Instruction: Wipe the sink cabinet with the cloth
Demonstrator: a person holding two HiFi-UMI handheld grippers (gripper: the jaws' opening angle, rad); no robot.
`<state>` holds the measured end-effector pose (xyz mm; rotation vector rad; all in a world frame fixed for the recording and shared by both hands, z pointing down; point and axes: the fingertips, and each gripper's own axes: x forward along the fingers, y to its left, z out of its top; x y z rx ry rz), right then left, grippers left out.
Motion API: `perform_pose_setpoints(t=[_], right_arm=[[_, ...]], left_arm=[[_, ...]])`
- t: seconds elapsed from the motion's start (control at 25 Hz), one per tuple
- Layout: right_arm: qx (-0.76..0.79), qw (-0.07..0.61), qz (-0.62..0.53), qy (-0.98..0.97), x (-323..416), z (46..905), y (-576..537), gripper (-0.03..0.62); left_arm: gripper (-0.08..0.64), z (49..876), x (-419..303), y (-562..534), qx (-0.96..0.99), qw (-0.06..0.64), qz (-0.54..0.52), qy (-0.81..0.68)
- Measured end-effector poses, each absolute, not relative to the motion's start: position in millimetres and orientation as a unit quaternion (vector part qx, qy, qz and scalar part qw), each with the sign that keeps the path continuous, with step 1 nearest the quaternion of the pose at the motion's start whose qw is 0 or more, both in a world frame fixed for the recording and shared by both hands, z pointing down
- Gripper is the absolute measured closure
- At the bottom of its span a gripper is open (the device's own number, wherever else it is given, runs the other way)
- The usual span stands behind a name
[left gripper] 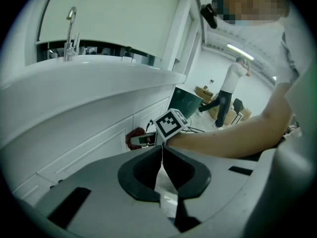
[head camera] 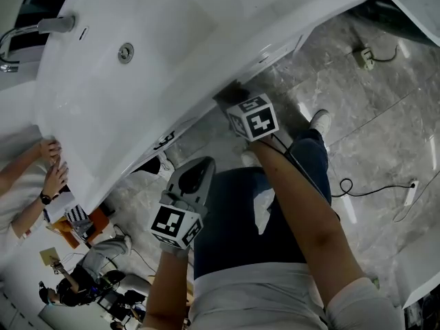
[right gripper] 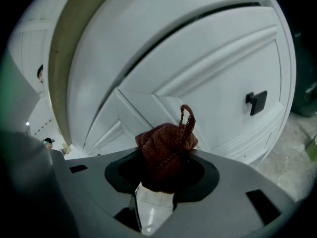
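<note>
Head view: we look steeply down on a white sink basin [head camera: 158, 40] with a drain [head camera: 126, 52] and a faucet [head camera: 31, 31] at its far left.
Surface: the sink cabinet [right gripper: 198, 68] under the basin rim is white, with raised panel fronts; one door carries a small black handle [right gripper: 256, 102].
Cloth: the cloth [right gripper: 166, 145] is a reddish-brown knitted bundle with a loop standing up, held just in front of a door panel. We cannot tell whether it touches.
Right gripper: the right gripper [right gripper: 162, 165] has its jaws clamped on the cloth, below the basin edge.
Left gripper: the left gripper [left gripper: 162, 152] has its jaw tips pressed together with nothing between them, and is held apart from the cabinet.
Room: the floor [head camera: 385, 108] is grey marbled tile with a cable [head camera: 357, 188] trailing across it. Another person's hands [head camera: 51, 167] rest at the basin's left edge.
</note>
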<state>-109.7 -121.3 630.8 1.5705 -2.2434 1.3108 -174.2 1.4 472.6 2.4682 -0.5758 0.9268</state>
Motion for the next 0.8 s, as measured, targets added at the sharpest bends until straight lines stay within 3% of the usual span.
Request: perform_pose_setpoints(t=[0.48, 0.8], right_arm=[[0.518, -0.046, 0.434, -0.735, -97.6, 552.9, -123.5, 0.426], [0.502, -0.077, 0.451, -0.733, -90.4, 549.3, -123.5, 0.425]], left_arm=[[0.538, 457.2, -157.1, 18.3, 0.898, 0.226, 0.35, -0.141], [0.538, 456.6, -137.3, 16.3, 0.902, 0.216, 0.353, -0.126]])
